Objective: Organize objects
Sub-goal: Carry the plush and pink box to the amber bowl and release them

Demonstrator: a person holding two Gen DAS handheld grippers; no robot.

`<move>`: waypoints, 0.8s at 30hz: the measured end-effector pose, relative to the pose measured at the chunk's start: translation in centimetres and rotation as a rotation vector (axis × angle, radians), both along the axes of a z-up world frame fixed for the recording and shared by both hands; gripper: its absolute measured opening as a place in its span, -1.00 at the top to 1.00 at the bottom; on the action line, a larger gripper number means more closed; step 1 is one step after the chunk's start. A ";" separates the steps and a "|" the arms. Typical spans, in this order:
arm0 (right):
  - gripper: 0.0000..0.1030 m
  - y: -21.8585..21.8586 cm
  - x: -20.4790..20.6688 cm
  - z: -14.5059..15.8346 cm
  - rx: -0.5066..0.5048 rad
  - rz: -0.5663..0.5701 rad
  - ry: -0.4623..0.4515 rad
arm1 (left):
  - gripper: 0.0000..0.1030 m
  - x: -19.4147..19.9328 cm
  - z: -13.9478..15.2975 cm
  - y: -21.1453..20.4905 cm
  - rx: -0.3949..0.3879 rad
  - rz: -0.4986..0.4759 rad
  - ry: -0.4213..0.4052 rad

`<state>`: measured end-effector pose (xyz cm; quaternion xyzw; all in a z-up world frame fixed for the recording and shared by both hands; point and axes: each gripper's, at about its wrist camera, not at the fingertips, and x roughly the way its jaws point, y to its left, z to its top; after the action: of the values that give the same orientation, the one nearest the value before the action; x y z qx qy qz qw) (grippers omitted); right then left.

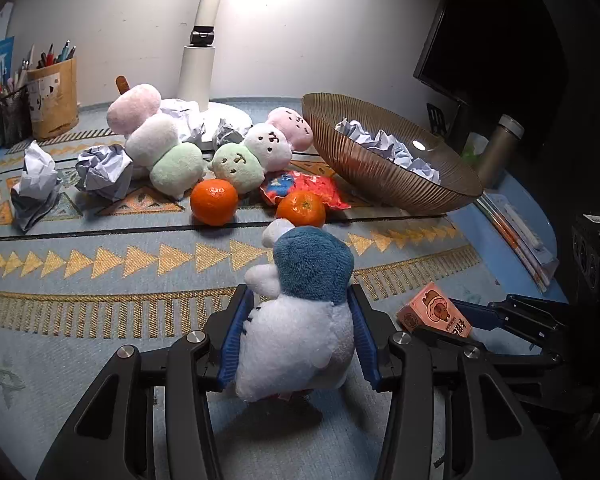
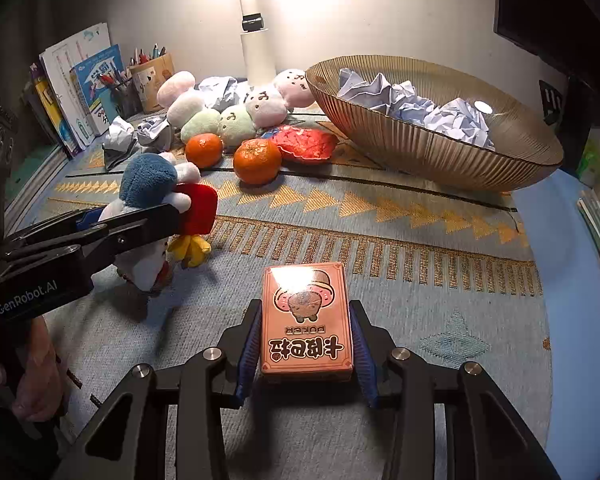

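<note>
Two grips are holding at once. Left wrist view: the left gripper [image 1: 300, 320] is clamping the plush toy [image 1: 300, 312] above the mat [image 1: 100, 280]. Right wrist view: the right gripper [image 2: 306, 344] is pinching the card box [image 2: 306, 320]; both probably need carrying somewhere tidy next.

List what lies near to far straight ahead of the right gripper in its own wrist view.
right gripper shut on the pink card box → orange with the stem facing the camera → red snack packet → green plush face → lamp post
</note>
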<state>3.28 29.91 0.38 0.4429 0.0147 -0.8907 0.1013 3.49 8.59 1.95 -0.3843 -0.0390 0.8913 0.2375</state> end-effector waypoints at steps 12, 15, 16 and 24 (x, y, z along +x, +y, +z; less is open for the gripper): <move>0.22 3.4 0.7 4.6 -0.229 0.022 0.061 | 0.13 -0.6 5.1 1.1 0.084 -0.043 0.036; 0.22 6.0 0.1 8.0 -0.306 -0.006 0.141 | 0.13 -2.2 8.6 2.6 0.091 -0.073 0.100; 0.22 7.0 -0.2 9.0 -0.322 -0.021 0.175 | 0.13 -3.1 9.5 3.3 0.094 -0.079 0.108; 0.22 13.1 -7.9 10.8 -0.350 -0.244 0.270 | 0.13 -10.6 11.0 10.3 0.094 -0.118 0.134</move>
<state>-4.66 42.97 11.14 0.2942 -0.1798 -0.9364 0.0651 -7.07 18.87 12.98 -0.3142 -0.0420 0.8966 0.3093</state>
